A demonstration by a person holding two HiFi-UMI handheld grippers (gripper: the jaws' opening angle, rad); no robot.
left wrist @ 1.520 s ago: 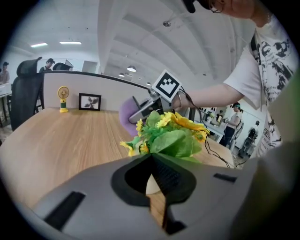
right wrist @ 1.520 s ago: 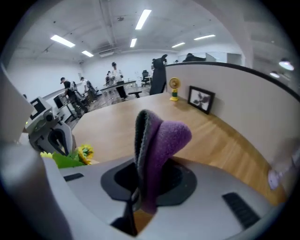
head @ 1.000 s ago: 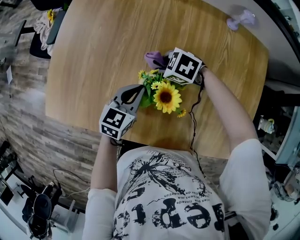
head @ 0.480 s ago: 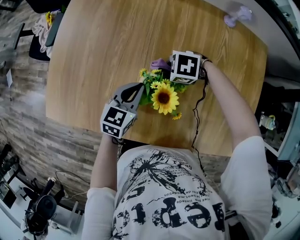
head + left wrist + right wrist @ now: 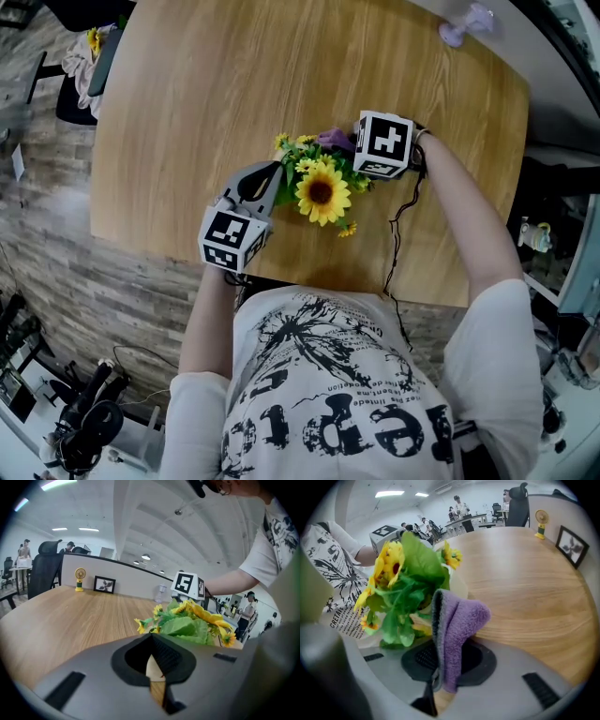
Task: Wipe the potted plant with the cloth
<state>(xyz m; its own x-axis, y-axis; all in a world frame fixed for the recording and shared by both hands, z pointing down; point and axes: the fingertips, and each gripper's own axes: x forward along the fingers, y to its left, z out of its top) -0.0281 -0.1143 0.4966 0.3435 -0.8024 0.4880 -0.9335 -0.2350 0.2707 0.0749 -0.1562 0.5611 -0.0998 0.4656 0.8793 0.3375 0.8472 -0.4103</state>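
My right gripper (image 5: pixel 436 686) is closed on the purple fleece cloth (image 5: pixel 457 625). The potted yellow sunflower plant (image 5: pixel 401 581) stands just left of it on the wooden tabletop (image 5: pixel 534 583), and its leaves seem to touch the cloth. My left gripper (image 5: pixel 157 677), jaws together, is at the plant's opposite side.

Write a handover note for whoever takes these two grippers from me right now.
Left gripper: shut, at the left side of the potted plant; I can't tell whether it pinches the pot.
Right gripper: shut on the purple cloth, which is at the foliage on the plant's far side.
The plant stands near the front edge of the table.
Done: cloth in grip and brought to the plant.
Left: wipe leaves, flowers and pot; how much is already wiped doesn't show.
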